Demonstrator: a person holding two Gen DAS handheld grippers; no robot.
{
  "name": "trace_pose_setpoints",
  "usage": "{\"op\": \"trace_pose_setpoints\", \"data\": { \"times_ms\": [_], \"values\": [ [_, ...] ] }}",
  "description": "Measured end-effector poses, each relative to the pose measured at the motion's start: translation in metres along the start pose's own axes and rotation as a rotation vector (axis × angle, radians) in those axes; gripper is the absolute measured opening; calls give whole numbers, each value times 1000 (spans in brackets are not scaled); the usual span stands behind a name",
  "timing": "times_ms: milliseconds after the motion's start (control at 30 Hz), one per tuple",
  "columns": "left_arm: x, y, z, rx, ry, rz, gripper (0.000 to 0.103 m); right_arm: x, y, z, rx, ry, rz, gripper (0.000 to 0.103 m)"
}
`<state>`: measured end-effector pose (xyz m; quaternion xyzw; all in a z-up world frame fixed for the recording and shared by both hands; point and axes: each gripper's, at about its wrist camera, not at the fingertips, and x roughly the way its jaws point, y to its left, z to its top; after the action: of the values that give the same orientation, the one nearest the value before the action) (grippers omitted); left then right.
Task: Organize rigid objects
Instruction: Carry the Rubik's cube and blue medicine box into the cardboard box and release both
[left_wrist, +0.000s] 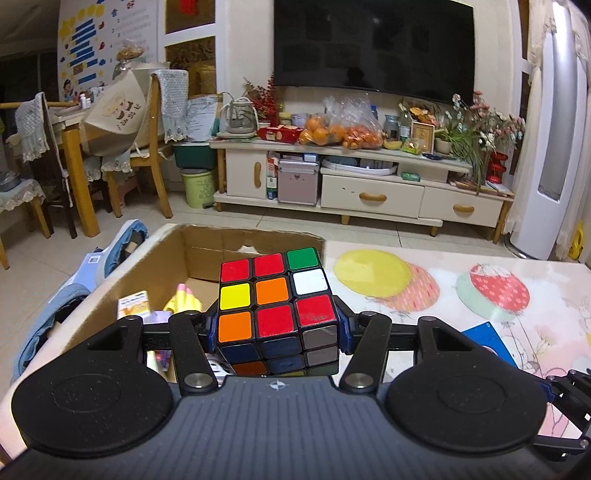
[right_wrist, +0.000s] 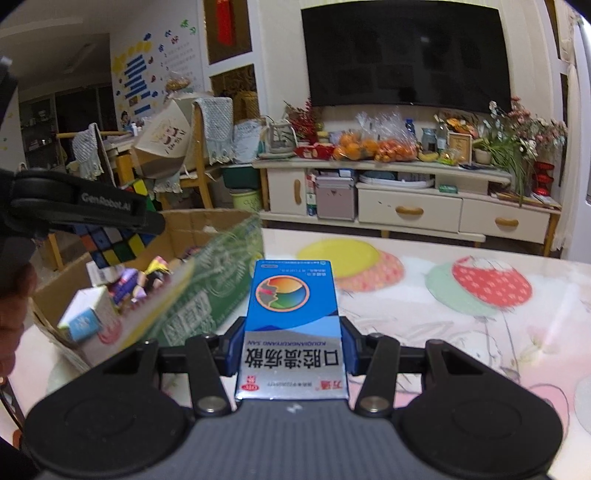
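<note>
My left gripper is shut on a Rubik's cube, its blue pads pressing both sides. It holds the cube above the near edge of an open cardboard box. That box holds several small items, among them a yellow toy and a small carton. My right gripper is shut on a blue and silver medicine box, held over the patterned tabletop. In the right wrist view the left gripper with the cube hangs over the cardboard box at the left.
A blue item lies on the tabletop right of the left gripper. Beyond the table stand a TV cabinet with bags of oranges, a dark TV, wooden chairs and a green bin. A hand shows at the left edge.
</note>
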<state>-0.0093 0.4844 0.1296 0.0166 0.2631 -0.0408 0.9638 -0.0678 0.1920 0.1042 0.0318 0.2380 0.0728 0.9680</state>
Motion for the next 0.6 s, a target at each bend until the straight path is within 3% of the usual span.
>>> {"op": "trace_pose_setpoints", "data": {
  "times_ms": [600],
  "values": [
    [0, 2, 3, -106, 43, 71, 68, 40, 64, 39, -66, -33, 122, 50]
  ]
}}
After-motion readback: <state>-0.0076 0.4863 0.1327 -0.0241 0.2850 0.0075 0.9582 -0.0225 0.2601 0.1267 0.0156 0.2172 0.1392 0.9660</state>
